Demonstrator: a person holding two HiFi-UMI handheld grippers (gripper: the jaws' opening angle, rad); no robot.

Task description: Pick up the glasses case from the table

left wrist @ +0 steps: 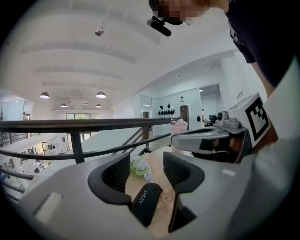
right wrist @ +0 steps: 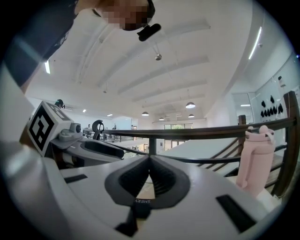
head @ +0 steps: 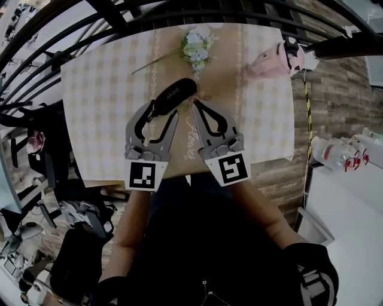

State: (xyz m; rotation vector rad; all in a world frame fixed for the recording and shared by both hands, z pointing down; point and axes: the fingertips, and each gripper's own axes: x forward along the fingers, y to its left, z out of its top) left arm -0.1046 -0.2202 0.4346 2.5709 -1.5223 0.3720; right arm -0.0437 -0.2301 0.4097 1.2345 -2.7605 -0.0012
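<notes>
Hard to see: in head view the L tongs (head: 163,110) cover the near-left end of the glasses case (head: 175,94), so contact there can't be judged. In R gripper view only a thin strip of the case (right wrist: 140,200) w/ lettering shows, low under the tongs. Small white items at far right of head view are too small to ID.

L tongs (left wrist: 146,171): jaws apart, approx mid-width. The near end of the case (left wrist: 146,202) lies btwn them, close to the left jaw, w/ bare cloth showing beside the right jaw; not clamped.

R tongs (right wrist: 149,159): tips together, nothing gripped. In head view R tongs (head: 198,104) sit just beside the case's right side, tips near its far end.

The case lies diagonally mid-bench, on the checked cloth over the bench (head: 102,119). Flowers (head: 195,48) are at the far edge and a pink bottle (head: 269,61) at far right, both well apart from the case.

Dark railing (head: 119,18) curves round the far and left sides. Beyond it: open hall, white ceiling, round lamps. Brick-pattern surface right of the bench.
</notes>
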